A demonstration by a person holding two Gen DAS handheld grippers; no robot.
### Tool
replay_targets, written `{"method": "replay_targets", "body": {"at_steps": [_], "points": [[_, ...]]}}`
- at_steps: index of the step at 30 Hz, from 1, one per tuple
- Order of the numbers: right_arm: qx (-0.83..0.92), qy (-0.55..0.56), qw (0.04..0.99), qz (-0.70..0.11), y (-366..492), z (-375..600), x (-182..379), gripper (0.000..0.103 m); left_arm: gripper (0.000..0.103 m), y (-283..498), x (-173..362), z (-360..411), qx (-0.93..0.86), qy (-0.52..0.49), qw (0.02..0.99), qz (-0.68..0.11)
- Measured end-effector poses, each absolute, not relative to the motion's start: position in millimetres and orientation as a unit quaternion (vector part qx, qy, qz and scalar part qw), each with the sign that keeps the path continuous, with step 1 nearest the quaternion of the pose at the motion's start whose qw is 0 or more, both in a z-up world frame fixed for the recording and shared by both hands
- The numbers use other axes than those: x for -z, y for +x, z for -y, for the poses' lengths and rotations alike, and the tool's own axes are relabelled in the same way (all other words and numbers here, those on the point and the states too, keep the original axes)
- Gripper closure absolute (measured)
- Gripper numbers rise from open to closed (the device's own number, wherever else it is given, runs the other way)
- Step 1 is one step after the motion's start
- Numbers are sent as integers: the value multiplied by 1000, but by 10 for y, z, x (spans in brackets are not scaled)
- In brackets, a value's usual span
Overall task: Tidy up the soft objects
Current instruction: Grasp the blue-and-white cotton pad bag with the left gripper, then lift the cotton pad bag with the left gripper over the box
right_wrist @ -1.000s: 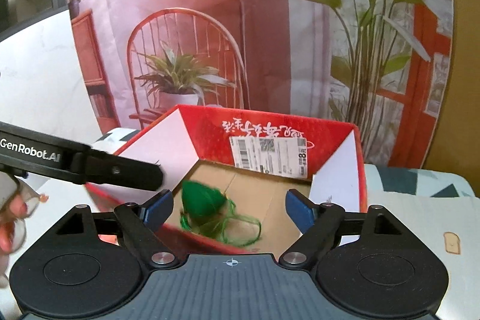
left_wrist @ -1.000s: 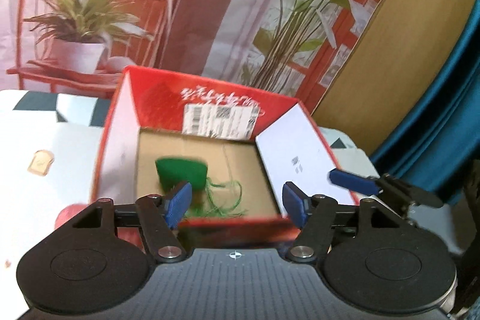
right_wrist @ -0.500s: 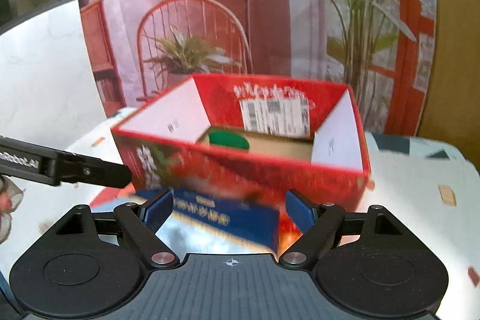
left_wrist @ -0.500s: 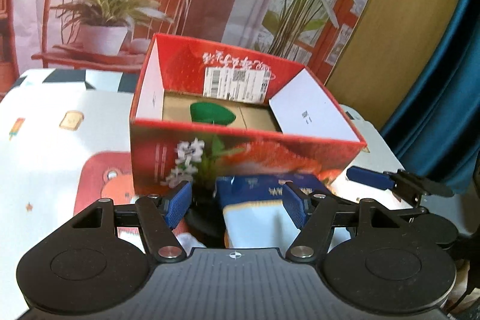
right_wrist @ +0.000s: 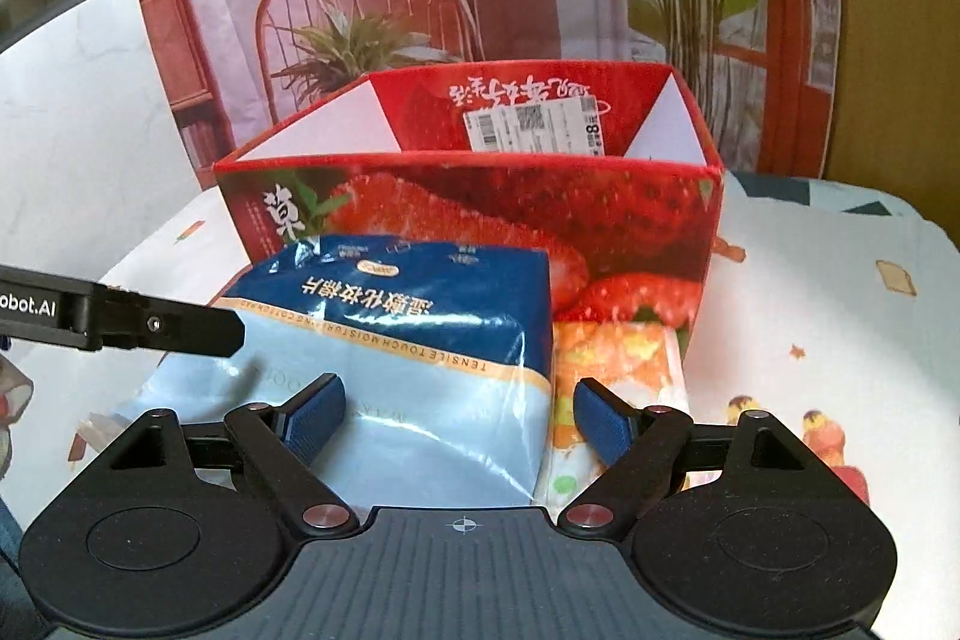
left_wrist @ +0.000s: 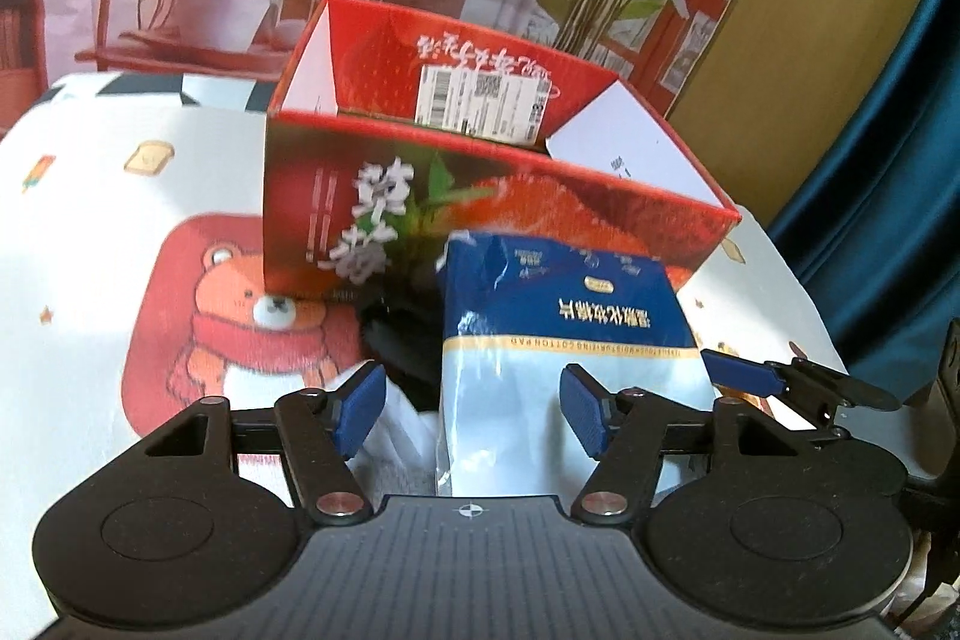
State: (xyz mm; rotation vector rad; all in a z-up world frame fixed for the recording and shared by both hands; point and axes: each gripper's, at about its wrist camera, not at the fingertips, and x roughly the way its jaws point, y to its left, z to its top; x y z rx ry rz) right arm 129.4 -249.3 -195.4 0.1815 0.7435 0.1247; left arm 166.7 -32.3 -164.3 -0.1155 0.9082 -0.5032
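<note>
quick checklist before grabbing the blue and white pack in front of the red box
1. Left gripper jaws open, just been closing, pads clear of the blue and white pack between them: ok.
2. Right gripper jaws open around the pack: ok.
3. Red box top open: ok.
4. Room left inside the box: cannot tell.
5. Orange packet touching the pack's side, may drag along: not ok.
</note>
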Motion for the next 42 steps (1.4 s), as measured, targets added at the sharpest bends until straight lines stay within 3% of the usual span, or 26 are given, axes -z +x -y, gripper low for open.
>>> {"method": "replay_targets", "body": {"at_steps": [7, 24, 26, 29, 37, 39, 42], "points": [[-65, 85, 926, -363, 1232, 2457, 2002, 22, 47, 1619, 1752, 265, 234, -67, 860, -449], [-73, 85, 925, -364, 1182, 2472, 2076, 22, 49, 1602, 1894, 239, 253, -84, 846, -463], [-74, 84, 925, -364, 1185, 2468, 2076, 22, 63, 1605, 1898, 244, 260, -85, 845, -460], [-81, 78, 925, -362, 1195, 2451, 2062, 29, 73, 1585, 1866, 281, 268, -77, 849, -449], [-95, 57, 929, -354, 1228, 2366, 1947, 59, 80, 1590, 1771, 319, 271, -52, 856, -437], [-93, 58, 933, -343, 1230, 2375, 1872, 63, 87, 1588, 1699, 306, 275, -54, 861, -425], [-96, 58, 938, -329, 1229, 2393, 1753, 66, 87, 1577, 1546, 312, 277, -51, 870, -404]]}}
